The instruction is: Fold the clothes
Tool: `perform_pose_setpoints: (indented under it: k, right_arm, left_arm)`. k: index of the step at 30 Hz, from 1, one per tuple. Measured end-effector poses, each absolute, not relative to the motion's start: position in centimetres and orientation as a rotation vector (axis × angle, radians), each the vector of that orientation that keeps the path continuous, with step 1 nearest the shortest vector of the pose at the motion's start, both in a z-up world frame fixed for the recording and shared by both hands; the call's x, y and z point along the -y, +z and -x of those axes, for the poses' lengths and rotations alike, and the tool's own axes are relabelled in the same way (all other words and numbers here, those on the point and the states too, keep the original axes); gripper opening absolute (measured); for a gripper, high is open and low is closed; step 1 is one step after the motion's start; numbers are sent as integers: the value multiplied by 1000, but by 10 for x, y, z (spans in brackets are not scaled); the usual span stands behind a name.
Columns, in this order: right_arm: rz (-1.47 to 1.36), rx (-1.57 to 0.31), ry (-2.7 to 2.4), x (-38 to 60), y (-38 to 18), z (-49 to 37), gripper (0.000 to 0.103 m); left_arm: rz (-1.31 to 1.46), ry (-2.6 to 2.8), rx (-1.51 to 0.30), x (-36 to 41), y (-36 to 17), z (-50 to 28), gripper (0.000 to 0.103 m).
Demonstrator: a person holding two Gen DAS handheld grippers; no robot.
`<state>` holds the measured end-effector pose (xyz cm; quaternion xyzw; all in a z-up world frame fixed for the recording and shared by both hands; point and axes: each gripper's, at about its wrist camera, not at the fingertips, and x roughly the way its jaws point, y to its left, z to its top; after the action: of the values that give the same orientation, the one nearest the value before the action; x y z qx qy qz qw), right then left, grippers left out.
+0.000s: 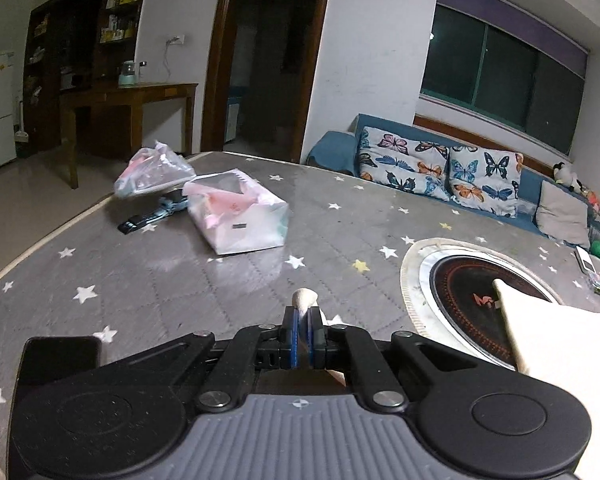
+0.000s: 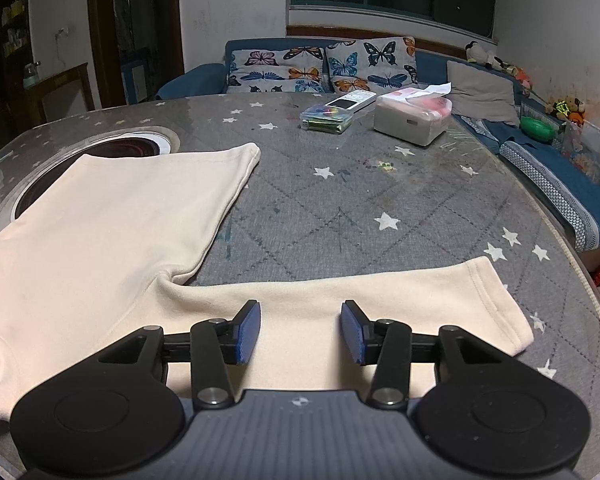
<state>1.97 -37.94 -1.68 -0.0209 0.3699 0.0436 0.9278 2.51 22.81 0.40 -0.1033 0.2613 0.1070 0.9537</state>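
A cream long-sleeved shirt (image 2: 112, 216) lies spread on the grey star-patterned table (image 2: 380, 200). Its body reaches over the round cooktop inset (image 2: 140, 146), and one sleeve (image 2: 380, 300) stretches to the right. My right gripper (image 2: 300, 330) is open, its blue pads either side of that sleeve, just above it. My left gripper (image 1: 304, 322) is shut on a small bunch of the cream fabric (image 1: 305, 298), which pokes out past the pads. A corner of the shirt (image 1: 556, 340) shows at the right in the left wrist view, over the cooktop (image 1: 468, 296).
Plastic bags (image 1: 240, 216) and a dark strap (image 1: 148, 220) lie far left. A tissue box (image 2: 412, 118), a remote (image 2: 350, 102) and a small clear box (image 2: 326, 118) sit at the far side. A black phone (image 1: 60, 356) lies near my left gripper. A blue sofa (image 2: 380, 64) stands beyond.
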Motion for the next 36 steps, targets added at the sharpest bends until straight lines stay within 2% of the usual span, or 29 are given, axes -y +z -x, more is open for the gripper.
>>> perform_pose_setpoints:
  k: [4, 8, 13, 28, 36]
  right_arm:
    - [53, -761, 91, 378, -16, -20, 47]
    - [53, -763, 93, 378, -16, -20, 47]
    - [53, -763, 95, 379, -16, -20, 47]
    - [42, -758, 97, 380, -17, -20, 48]
    - [38, -756, 101, 381, -17, -19, 48]
  left_arm:
    - [189, 249, -587, -234, -10, -29, 6]
    - [176, 300, -603, -235, -18, -28, 12]
    - [178, 328, -615, -232, -14, -26, 11]
    - [86, -182, -649, -102, -11, -38, 12]
    - [-25, -223, -656, -70, -25, -41, 12]
